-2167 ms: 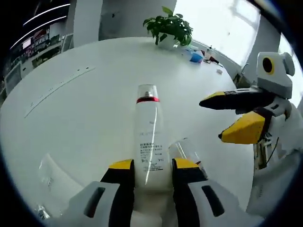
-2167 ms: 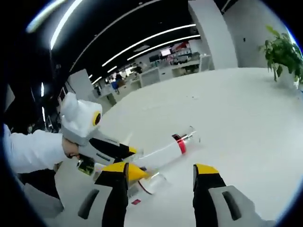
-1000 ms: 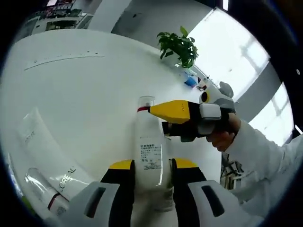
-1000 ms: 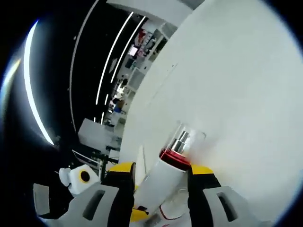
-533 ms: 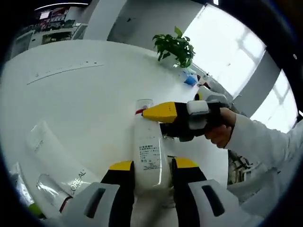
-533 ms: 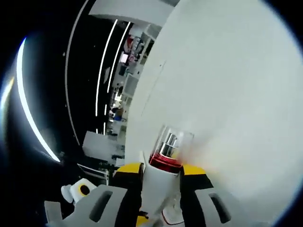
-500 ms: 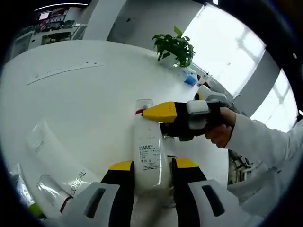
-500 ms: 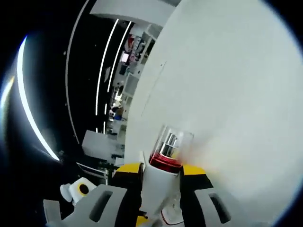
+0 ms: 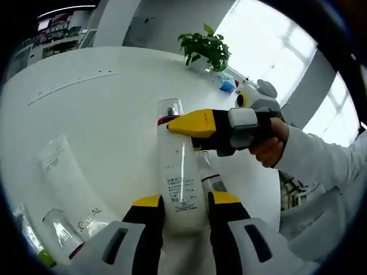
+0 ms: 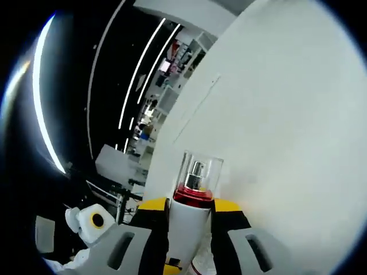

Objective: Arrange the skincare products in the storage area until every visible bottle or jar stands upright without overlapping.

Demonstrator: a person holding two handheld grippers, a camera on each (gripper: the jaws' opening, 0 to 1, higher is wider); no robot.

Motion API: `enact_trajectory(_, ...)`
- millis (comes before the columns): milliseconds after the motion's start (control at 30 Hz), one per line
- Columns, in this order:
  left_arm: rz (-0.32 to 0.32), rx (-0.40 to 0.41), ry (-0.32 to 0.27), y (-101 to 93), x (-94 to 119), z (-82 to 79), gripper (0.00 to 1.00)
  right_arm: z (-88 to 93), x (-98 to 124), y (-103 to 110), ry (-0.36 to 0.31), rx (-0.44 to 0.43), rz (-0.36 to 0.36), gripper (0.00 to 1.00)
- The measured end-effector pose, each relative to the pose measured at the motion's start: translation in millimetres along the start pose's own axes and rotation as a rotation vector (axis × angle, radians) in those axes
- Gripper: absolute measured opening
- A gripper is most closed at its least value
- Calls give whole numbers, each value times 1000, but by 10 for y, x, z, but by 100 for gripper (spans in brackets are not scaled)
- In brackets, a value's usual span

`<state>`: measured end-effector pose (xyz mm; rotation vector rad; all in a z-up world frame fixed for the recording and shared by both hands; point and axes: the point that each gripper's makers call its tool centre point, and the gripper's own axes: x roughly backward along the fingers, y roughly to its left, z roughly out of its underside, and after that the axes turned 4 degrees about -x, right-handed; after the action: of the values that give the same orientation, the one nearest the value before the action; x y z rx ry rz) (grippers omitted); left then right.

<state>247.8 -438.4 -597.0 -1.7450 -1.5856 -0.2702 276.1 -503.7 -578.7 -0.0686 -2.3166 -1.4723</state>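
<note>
A tall white bottle (image 9: 179, 166) with a red band and a clear cap is held at both ends. My left gripper (image 9: 185, 200) is shut on its lower body. My right gripper (image 9: 176, 127) comes in from the right, its yellow jaw laid across the bottle just under the red band. In the right gripper view the same bottle (image 10: 196, 172) rises between the jaws of my right gripper (image 10: 189, 205), which is shut on it below the band. My left gripper (image 10: 86, 223) shows at the lower left there. A small bottle (image 9: 210, 179) lies just right of the tall one.
A white tube (image 9: 64, 179) lies on the round white table (image 9: 103, 109) to the left, with a clear-capped item (image 9: 57, 228) and a green-tipped piece (image 9: 31, 243) nearer the rim. A potted plant (image 9: 205, 43) and a blue item (image 9: 226, 86) sit at the far edge. A person's sleeve (image 9: 321, 166) is at right.
My right gripper's jaws have closed in on the bottle below the red band. Both views have shifted with the hands, and the small bottle now shows beside the tall one.
</note>
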Motion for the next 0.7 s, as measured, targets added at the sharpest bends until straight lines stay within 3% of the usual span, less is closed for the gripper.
enact_trajectory(67,19,-5,-43,6,52,-98,25,-33,2,77,-3,108,-19,20)
enact_trajectory(233,43,82,-168,129,216,-419,16,-51,31,292,8,278,-77,20)
enact_trajectory(367,37,58,-166,133,264,-457,16,-16,12,343,38,377,-90,20)
enact_trajectory(400,56,63,-160,189,265,-394,16,13,10,399,47,403,-100,20)
enact_trajectory(600,98,-18,-169,206,328,-404,20,145,65,586,65,545,-178,20)
enact_trajectory(700,153,-61,-174,134,359,-385,21,202,115,675,78,613,-229,20)
